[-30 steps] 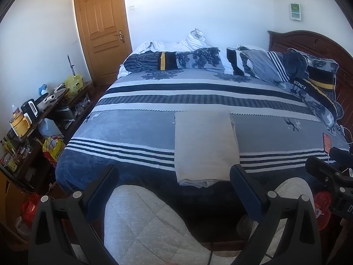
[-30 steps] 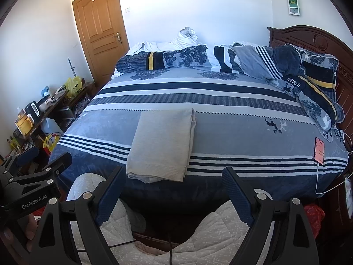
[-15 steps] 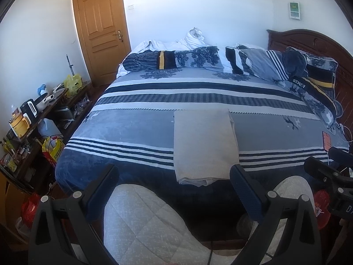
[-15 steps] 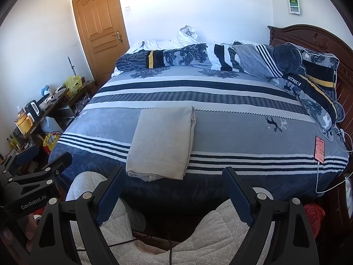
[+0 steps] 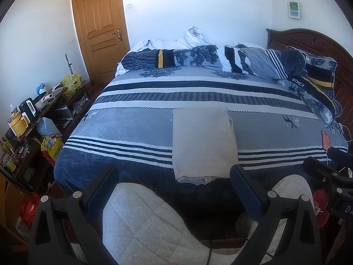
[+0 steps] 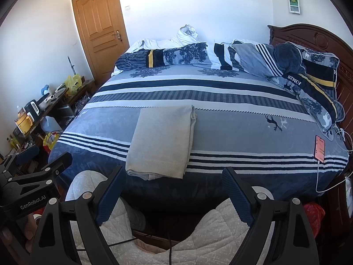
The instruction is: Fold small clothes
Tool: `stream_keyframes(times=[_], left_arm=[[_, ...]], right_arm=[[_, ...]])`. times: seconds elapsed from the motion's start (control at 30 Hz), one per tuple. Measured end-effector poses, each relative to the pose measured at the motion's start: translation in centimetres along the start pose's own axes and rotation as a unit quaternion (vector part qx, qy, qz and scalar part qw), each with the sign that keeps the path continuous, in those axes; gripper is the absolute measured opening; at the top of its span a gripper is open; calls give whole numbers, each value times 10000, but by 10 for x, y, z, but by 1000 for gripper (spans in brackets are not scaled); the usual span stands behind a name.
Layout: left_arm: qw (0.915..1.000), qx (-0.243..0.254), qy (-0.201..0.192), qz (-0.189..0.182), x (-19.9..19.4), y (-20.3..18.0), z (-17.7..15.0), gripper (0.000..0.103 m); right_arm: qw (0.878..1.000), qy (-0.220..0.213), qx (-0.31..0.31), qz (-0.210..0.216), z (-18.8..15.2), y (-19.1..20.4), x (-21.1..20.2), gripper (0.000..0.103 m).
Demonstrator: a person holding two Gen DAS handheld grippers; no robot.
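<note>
Nothing moved; folded garment [image 5: 204, 143] on bed, beyond spread-jawed left gripper [image 5: 174, 190].

You face a bed [image 5: 136, 123] under a blue-and-white striped cover, its dark carved headboard [image 5: 308, 42] at the right. Plain white walls [image 5: 198, 6]. A closed wooden door [image 5: 100, 31] stands in the far left corner. A cluttered low shelf [image 5: 28, 119] lines the left wall. Bright, even light.

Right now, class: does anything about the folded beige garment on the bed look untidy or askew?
Mostly neat: the beige garment lies flat on the bed, but inner layers poke out unevenly at its near edge.
</note>
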State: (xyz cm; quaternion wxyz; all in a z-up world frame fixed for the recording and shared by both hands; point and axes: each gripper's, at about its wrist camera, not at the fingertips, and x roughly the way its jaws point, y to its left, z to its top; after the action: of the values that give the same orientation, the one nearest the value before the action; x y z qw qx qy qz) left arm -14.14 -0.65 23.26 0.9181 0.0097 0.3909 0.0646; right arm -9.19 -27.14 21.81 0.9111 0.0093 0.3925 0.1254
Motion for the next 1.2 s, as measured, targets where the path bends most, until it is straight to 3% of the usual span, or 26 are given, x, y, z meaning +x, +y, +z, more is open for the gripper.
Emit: stream_keyframes(times=[0.8, 1.2], left_arm=[[10000, 72, 30, -18, 7, 5, 0, 100], [9985, 160, 518, -94, 65, 24, 3, 100]], right_arm=[[10000, 29, -18, 24, 1, -8, 5, 92], [9992, 384, 5, 70, 11, -20, 50, 92]])
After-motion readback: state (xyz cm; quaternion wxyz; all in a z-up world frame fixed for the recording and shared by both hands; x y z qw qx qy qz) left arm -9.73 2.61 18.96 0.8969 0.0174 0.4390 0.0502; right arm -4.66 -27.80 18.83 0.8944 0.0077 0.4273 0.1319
